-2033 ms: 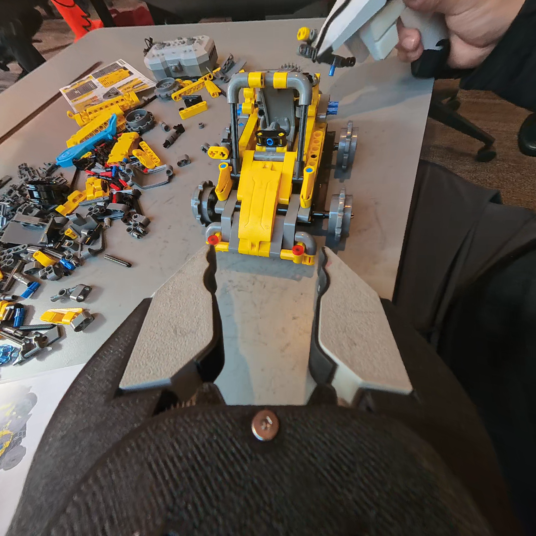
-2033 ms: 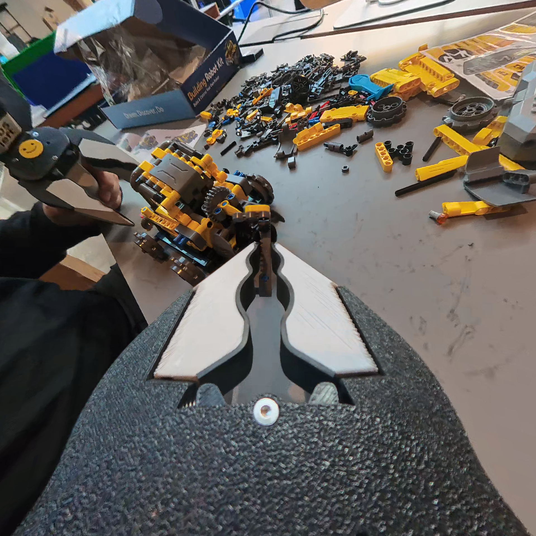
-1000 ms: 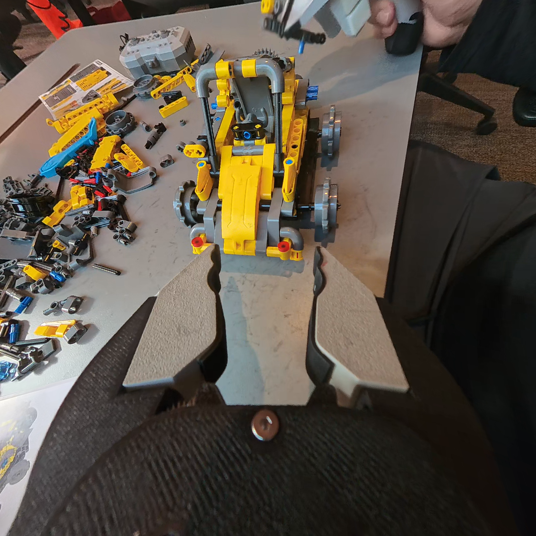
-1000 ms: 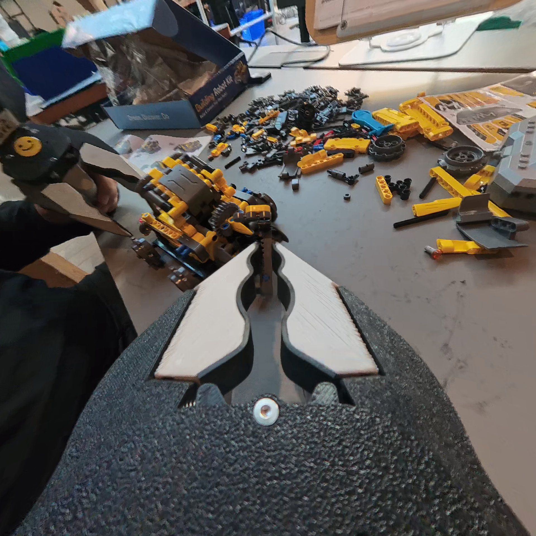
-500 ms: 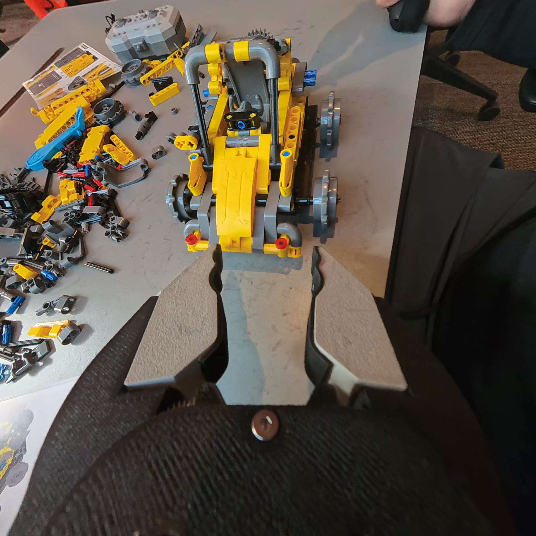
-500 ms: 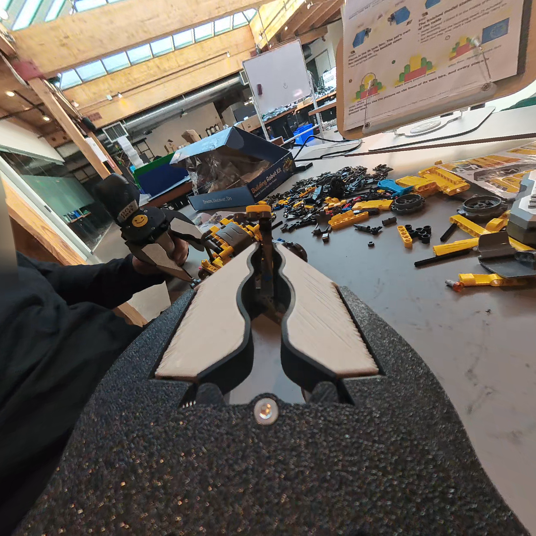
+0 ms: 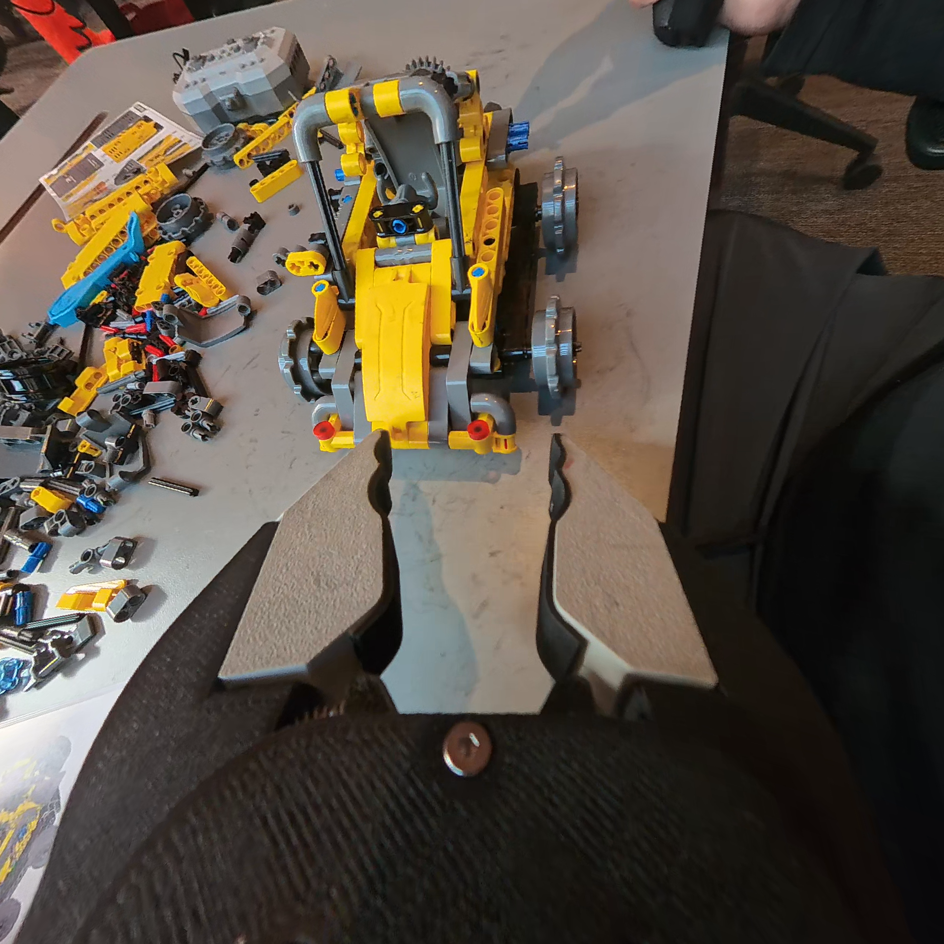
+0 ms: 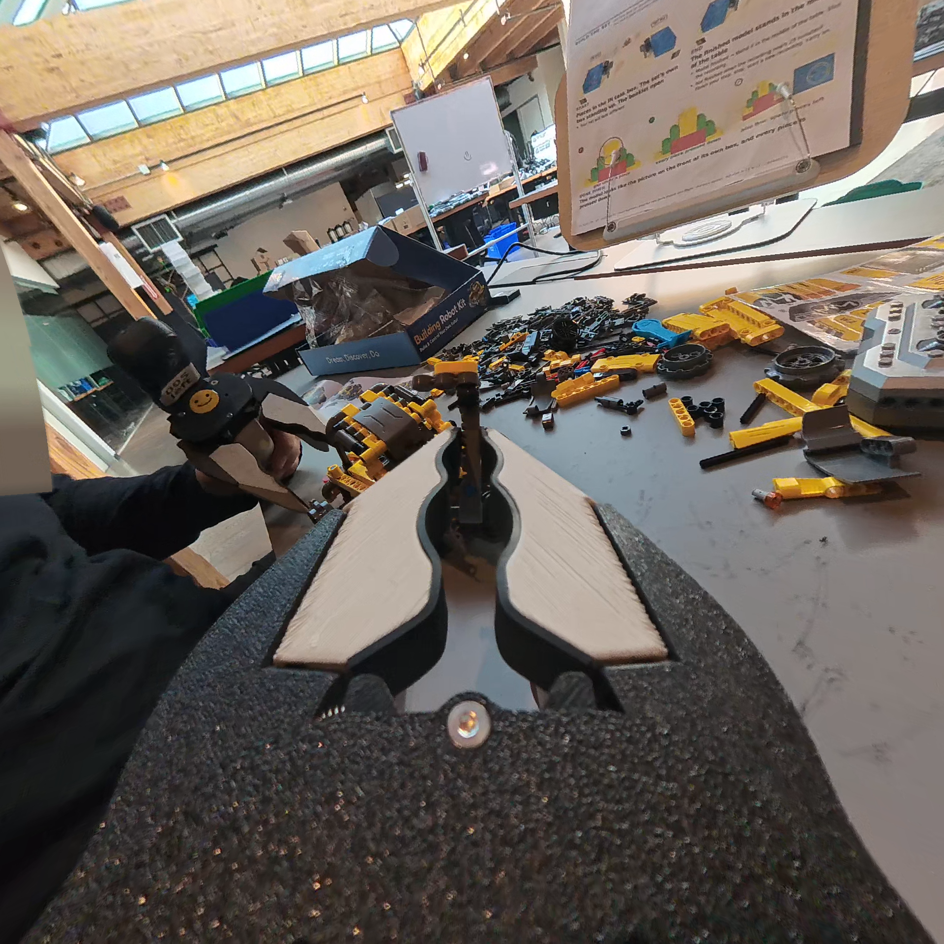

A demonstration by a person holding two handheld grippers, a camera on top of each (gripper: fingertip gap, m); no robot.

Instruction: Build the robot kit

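A yellow and grey brick vehicle [image 7: 408,286] stands on the grey table [image 7: 628,255] near its right edge. My left gripper [image 7: 467,449] is open and empty, its tips just short of the vehicle's front bumper, one on either side. My right gripper [image 8: 470,434] is shut on a small dark rod assembly with a yellow and grey top [image 8: 454,378] and holds it above the table. In the right wrist view the vehicle [image 8: 388,419] lies beyond my fingertips, with the left gripper [image 8: 321,477] at its far end.
Loose yellow, black and grey parts [image 7: 112,357] cover the table's left half. A grey battery block [image 7: 240,92] and a printed sheet [image 7: 117,148] lie at the back. An open blue box [image 8: 388,306] and a sheet on a stand [image 8: 715,112] stand behind. A chair base [image 7: 817,127] is beyond the edge. Left tips to right tips: about 20 cm.
My right gripper has risen and tilted up with the rod assembly, away from the vehicle's rear and out of the left wrist view. The left gripper and the vehicle have hardly moved.
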